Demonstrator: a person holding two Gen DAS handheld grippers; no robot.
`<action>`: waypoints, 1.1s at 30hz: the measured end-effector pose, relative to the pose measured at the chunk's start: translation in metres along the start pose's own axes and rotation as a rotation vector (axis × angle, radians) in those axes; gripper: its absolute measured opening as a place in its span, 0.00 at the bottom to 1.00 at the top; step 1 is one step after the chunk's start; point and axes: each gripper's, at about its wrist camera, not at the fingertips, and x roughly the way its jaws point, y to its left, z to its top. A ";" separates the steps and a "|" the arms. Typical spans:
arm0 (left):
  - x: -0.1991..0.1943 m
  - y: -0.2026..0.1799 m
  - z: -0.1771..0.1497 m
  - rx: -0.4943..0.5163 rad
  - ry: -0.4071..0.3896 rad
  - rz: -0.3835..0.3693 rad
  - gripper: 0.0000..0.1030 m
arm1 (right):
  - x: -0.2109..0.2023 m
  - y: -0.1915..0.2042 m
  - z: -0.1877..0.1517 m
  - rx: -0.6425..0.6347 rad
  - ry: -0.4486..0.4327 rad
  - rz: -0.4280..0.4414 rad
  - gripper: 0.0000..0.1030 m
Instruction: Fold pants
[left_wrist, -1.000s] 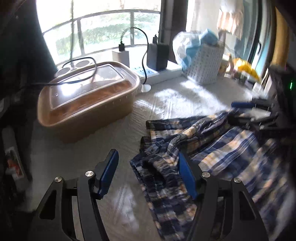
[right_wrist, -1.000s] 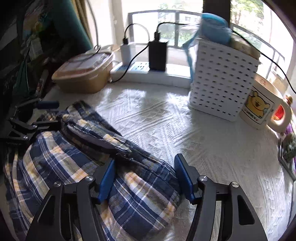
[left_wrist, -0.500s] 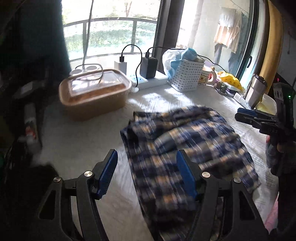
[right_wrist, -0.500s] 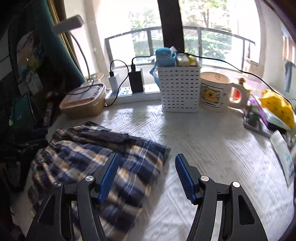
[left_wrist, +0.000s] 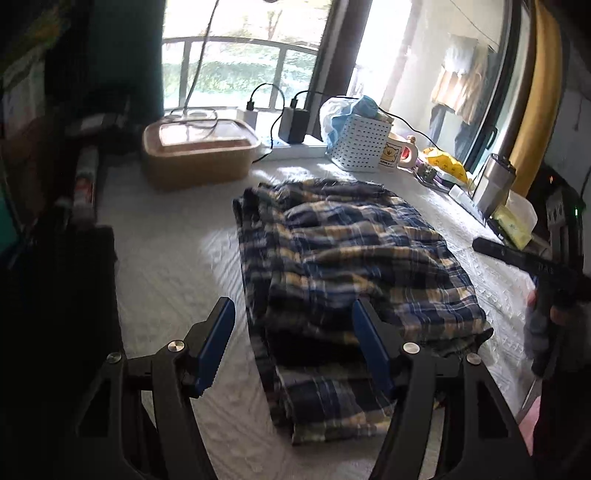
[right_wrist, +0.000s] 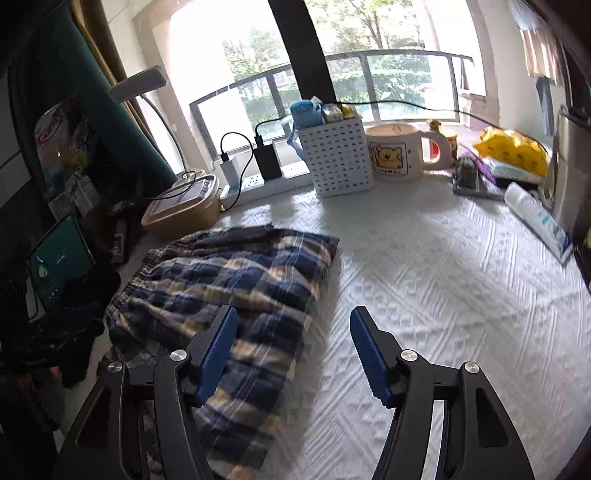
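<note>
- Worktop (right_wrist: 443, 280): covered by a white textured cloth; it carries the pants in its near-left part, with the right part bare in the right wrist view.
- Pants (left_wrist: 354, 258): blue and yellow plaid, lying in a compact stack of layers with the gathered waistband toward the left edge of the worktop. Judged from this lie, the main folds are done. The top layer is rumpled and a lower layer sticks out at the near end, so smoothing or one more fold may be left.
- Box (left_wrist: 199, 155), basket (right_wrist: 340, 158) and mug (right_wrist: 395, 155): set along the window side, well apart from the pants.
- Left hand-held gripper (left_wrist: 293, 341): jaws spread wide, nothing between them, raised above the near end of the pants.
- Right hand-held gripper (right_wrist: 293, 347): jaws likewise wide apart and empty, above the right edge of the pants.
</note>
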 end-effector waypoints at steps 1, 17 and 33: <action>-0.001 -0.001 -0.003 -0.006 0.000 -0.004 0.64 | -0.001 -0.001 -0.003 0.007 0.005 0.000 0.64; -0.010 0.000 -0.039 -0.028 0.008 -0.031 0.64 | 0.013 0.001 -0.041 0.095 0.096 0.004 0.64; -0.003 0.002 -0.032 -0.058 0.006 -0.046 0.64 | 0.033 0.031 -0.046 0.087 0.128 0.112 0.69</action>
